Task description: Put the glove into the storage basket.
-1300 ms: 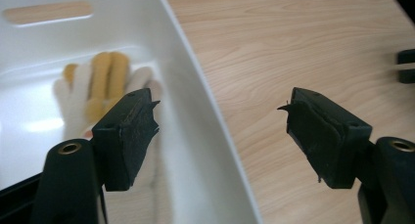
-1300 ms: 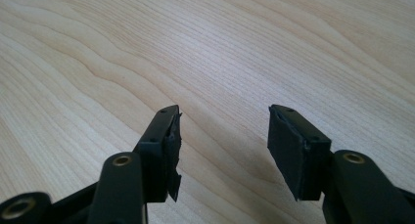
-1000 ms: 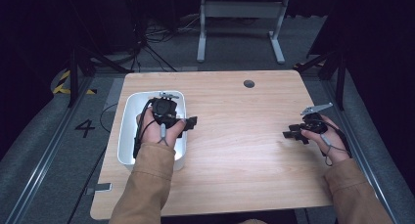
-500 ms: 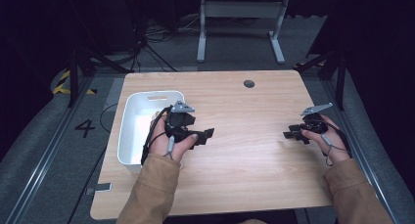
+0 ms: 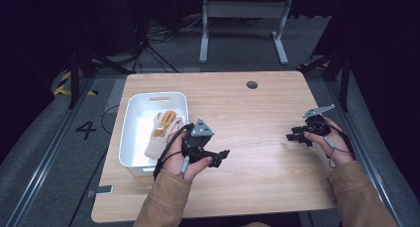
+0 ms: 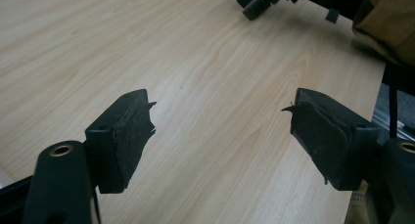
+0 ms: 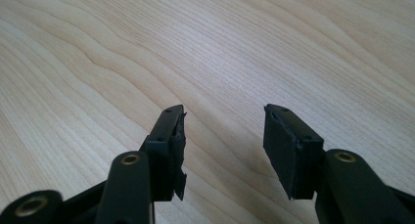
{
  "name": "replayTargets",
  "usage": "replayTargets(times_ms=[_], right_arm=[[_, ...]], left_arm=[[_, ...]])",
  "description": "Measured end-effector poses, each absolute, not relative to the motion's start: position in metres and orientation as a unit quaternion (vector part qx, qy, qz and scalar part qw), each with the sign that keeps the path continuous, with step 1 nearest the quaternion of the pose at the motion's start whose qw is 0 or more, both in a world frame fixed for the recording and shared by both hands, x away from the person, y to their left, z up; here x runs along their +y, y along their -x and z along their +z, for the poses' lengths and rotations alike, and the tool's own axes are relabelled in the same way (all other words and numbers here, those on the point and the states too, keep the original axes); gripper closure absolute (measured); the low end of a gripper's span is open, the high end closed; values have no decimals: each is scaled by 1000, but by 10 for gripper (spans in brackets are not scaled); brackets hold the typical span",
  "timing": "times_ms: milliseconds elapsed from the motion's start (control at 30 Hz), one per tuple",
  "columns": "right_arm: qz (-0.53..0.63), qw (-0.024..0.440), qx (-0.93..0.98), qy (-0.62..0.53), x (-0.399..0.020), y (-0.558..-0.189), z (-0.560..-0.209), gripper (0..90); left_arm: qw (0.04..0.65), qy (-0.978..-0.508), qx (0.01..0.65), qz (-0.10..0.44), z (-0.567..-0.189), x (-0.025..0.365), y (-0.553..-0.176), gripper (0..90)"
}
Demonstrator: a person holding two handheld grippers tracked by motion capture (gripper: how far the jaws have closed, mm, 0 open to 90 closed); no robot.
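A cream work glove [image 5: 162,129] with yellow fingers lies in a white bin [image 5: 130,133] at the table's left. My left gripper [image 5: 221,156] hovers low over the bare wood just right of the bin. In the left gripper view the left gripper [image 6: 220,111] is open with nothing between its pads. My right gripper [image 5: 293,136] rests near the table's right edge and points left. Seen in the right gripper view, the right gripper [image 7: 224,117] is open over bare wood. The right gripper [image 6: 255,3] also appears far off in the left gripper view.
The wooden table [image 5: 257,177] has a round cable hole [image 5: 252,85] near its far edge. Black frame rails run along both sides of the table. A white desk frame [image 5: 242,24] stands on the floor beyond.
My left gripper has moved right from above the bin to over the table, and the glove inside the bin has come into sight. The right gripper has stayed in place.
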State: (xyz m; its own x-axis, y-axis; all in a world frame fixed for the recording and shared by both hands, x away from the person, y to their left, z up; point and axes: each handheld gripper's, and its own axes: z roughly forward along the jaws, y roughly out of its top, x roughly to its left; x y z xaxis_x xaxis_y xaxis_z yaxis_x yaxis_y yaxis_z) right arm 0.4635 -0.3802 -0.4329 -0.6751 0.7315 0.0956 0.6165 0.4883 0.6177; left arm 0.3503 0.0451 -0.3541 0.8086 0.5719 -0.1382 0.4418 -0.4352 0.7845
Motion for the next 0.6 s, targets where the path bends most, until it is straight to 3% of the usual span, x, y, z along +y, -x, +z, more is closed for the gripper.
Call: replayTargets(times_ms=[367, 600], right_arm=[[321, 86, 859, -390, -377, -463, -434, 512], [319, 80, 861, -387, -374, -463, -439, 509]], left_arm=[[425, -864, 264, 57, -405, 32, -348, 263], [376, -888, 262, 28, -440, 21, -345, 259]])
